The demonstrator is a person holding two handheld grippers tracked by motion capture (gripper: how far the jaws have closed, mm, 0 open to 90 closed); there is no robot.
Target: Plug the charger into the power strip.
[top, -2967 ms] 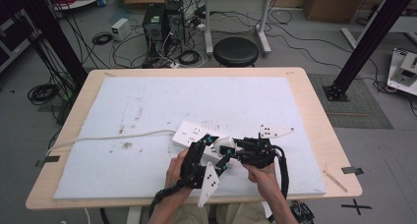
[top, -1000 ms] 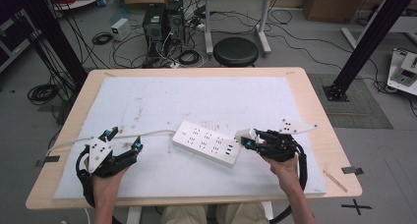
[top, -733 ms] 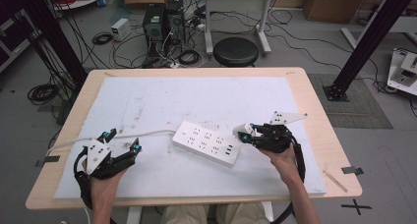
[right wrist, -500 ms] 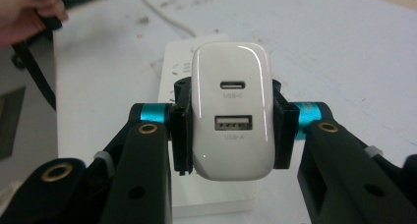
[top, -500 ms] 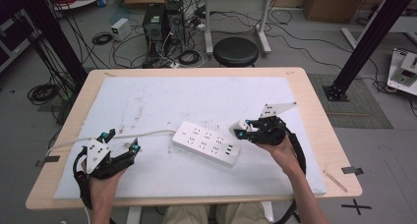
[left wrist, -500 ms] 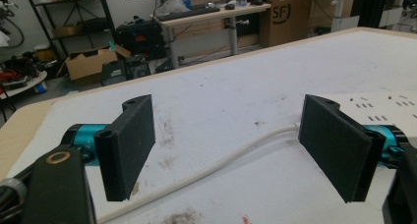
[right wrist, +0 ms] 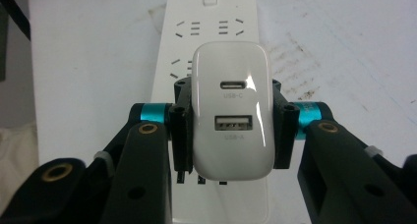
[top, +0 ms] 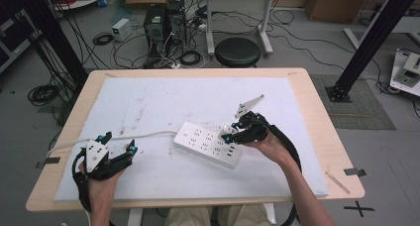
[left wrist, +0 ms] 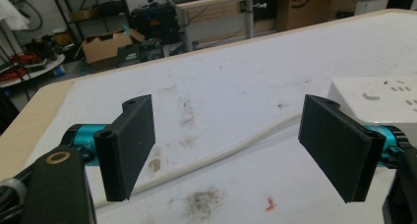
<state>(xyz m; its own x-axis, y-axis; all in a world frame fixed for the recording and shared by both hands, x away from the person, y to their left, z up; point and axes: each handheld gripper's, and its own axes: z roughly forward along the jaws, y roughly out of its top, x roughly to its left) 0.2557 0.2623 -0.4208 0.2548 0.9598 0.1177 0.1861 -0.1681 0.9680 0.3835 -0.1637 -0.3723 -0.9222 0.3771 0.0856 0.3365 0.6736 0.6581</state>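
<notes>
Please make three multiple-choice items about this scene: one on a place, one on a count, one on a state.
1. Where does the power strip lie?
A. on the white mat
B. on the floor
C. on the stool

2. How many ports does the charger show on its face?
A. one
B. two
C. four

3. How stands the left gripper?
A. shut on the cord
B. shut on the charger
C. open, holding nothing

Answers:
1. A: in the high view the strip rests on the white mat that covers the table.
2. B: the right gripper view shows one port marked USB-C and one marked USB-A.
3. C: in the left gripper view the jaws stand wide apart, and the cord lies on the mat beyond them, untouched. The right gripper is the one shut on the charger.
</notes>
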